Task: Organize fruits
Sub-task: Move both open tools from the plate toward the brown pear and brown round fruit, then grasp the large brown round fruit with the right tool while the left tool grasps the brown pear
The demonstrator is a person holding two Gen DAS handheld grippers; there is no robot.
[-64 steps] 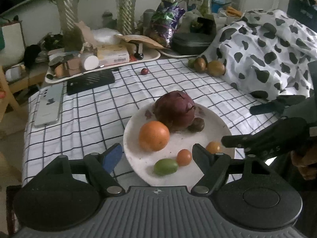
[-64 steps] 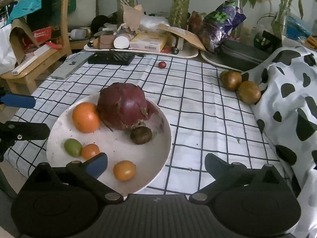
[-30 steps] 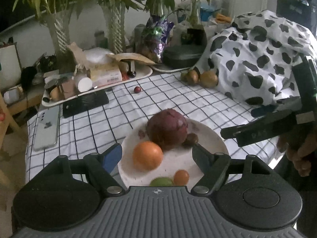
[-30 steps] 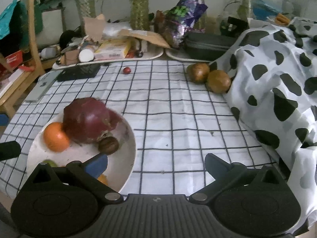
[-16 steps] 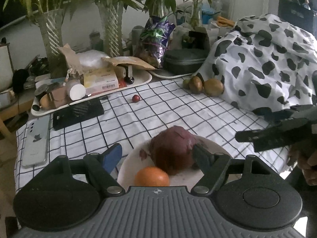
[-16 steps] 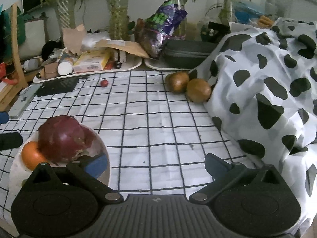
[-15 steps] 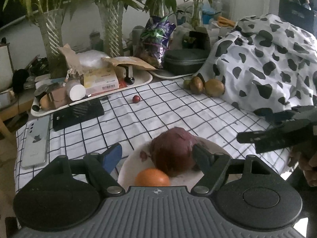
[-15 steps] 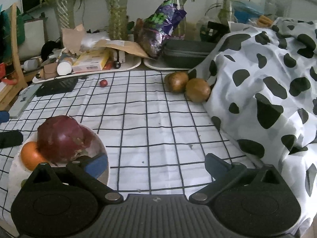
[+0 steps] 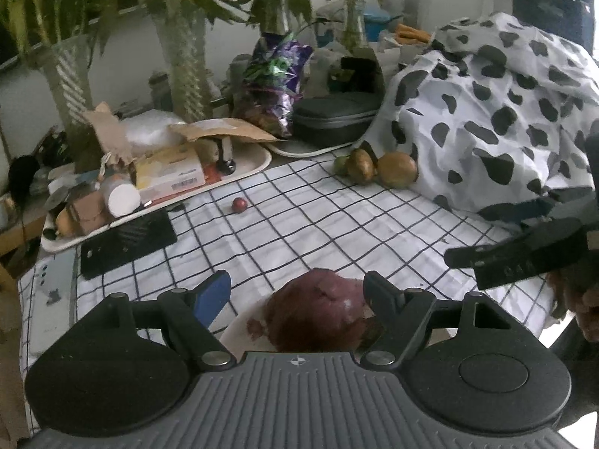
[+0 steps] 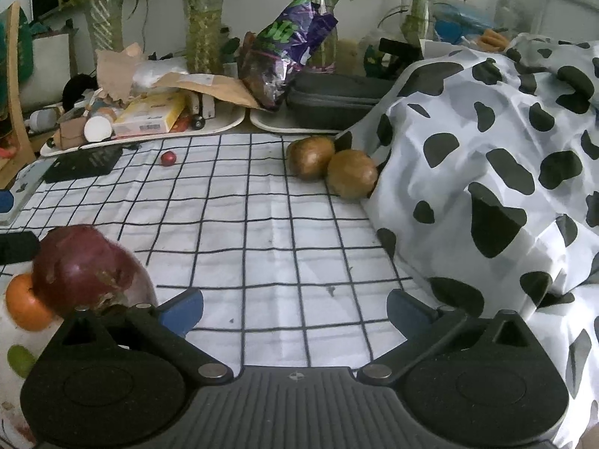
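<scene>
— Grid-checked cloth covers the table, with a cow-spotted sheet heaped along its right side. How many fruits can you count?

— On the white plate at the near left, three show from the right wrist view: one big dark-purple fruit, one orange fruit touching its left side, and one small green fruit at the frame's edge. From the left wrist view the gripper body hides most of the plate.

— And off the plate?

— Two brown round fruits touching each other against the spotted sheet at the far side. One small red fruit alone on the cloth, near the black pad. The left view also shows one small green fruit just left of the brown pair.

— The grippers?

— Left gripper has its jaws spread wide, empty, with the purple fruit seen between them. Right gripper is likewise spread, nothing between its fingers, hovering over bare cloth right of the plate.

— Background?

— Two white trays of clutter, one purple foil bag, and several plant stems in glass vases.
</scene>
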